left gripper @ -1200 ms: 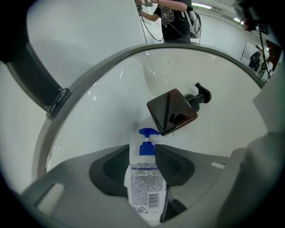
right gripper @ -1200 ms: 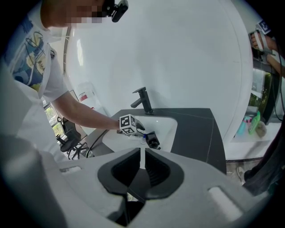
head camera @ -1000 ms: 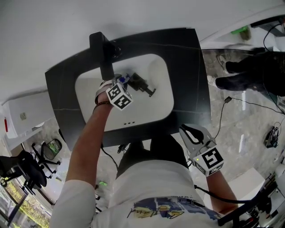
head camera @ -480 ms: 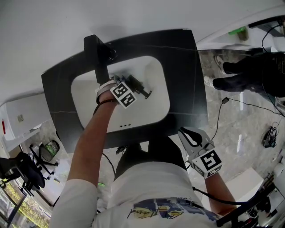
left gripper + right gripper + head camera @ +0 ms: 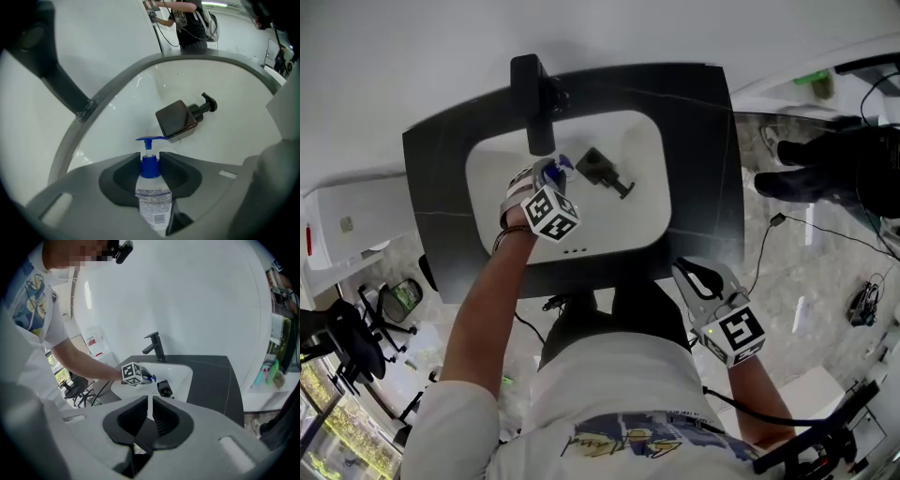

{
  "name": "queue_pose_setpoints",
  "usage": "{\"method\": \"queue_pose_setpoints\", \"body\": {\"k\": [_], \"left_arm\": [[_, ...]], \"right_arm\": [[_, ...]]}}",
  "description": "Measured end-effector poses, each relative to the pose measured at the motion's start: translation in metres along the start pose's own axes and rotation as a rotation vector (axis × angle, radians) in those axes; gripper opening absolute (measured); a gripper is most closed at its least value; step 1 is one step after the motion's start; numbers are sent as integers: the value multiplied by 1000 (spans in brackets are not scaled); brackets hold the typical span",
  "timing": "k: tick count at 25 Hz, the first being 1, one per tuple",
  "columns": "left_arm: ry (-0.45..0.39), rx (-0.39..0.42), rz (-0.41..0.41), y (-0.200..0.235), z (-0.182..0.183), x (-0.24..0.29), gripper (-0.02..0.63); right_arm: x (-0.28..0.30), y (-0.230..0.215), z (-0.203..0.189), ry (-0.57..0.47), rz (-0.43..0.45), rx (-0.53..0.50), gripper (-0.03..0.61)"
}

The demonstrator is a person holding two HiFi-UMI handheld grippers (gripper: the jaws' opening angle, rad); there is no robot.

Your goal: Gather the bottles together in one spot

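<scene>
The left gripper (image 5: 151, 165) has just been closing its jaws. They now stand partway in, pressed on either side of a small bottle (image 5: 153, 199) with a white label and a blue pump. The grip sits at the neck and shoulder, likely because that narrow part fits between the pads and leaves the pump head free above them. The gripper points steeply down into the white sink (image 5: 628, 225), so the bottle hangs along the jaws with its pump aimed toward the far side of the basin. No view shows whether its base is clear of the basin floor. Just beyond it a dark bottle (image 5: 177, 120), square-sided with a black pump, lies on its side on the basin floor, apart from the held one. The two are near each other but not yet side by side, so the held bottle looks meant to be set down next to it. The black tap (image 5: 532, 103) stands over the back rim of the sink, close to the gripper's upper left in the head view, which leaves little room for carrying the bottle that way. Around the sink runs the dark counter (image 5: 703, 169). The right gripper (image 5: 150, 411) hangs off the counter's front edge beside the person's body. Its jaws are drawn together to a thin slit with nothing between them, apparently kept clear while the left does the work.
</scene>
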State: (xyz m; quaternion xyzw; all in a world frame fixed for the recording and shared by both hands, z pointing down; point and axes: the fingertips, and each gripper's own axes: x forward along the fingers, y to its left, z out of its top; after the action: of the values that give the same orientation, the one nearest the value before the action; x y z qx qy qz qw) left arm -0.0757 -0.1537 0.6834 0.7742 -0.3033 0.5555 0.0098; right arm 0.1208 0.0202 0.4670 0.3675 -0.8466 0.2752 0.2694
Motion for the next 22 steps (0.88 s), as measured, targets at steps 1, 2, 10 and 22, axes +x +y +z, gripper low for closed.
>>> {"method": "queue_pose_setpoints", "body": {"k": [1, 2, 10, 22], "left_arm": [[-24, -20, 10, 2, 1, -6, 130], [-47, -39, 18, 4, 1, -12, 129], [-213, -268, 51, 25, 2, -54, 127], [-392, -570, 167, 90, 11, -134, 126]], "right_arm": [[2, 3, 1, -3, 3, -3, 34], [3, 7, 3, -6, 6, -10, 34], [5, 35, 11, -19, 19, -55, 34], [1, 54, 19, -54, 12, -86, 32]]}}
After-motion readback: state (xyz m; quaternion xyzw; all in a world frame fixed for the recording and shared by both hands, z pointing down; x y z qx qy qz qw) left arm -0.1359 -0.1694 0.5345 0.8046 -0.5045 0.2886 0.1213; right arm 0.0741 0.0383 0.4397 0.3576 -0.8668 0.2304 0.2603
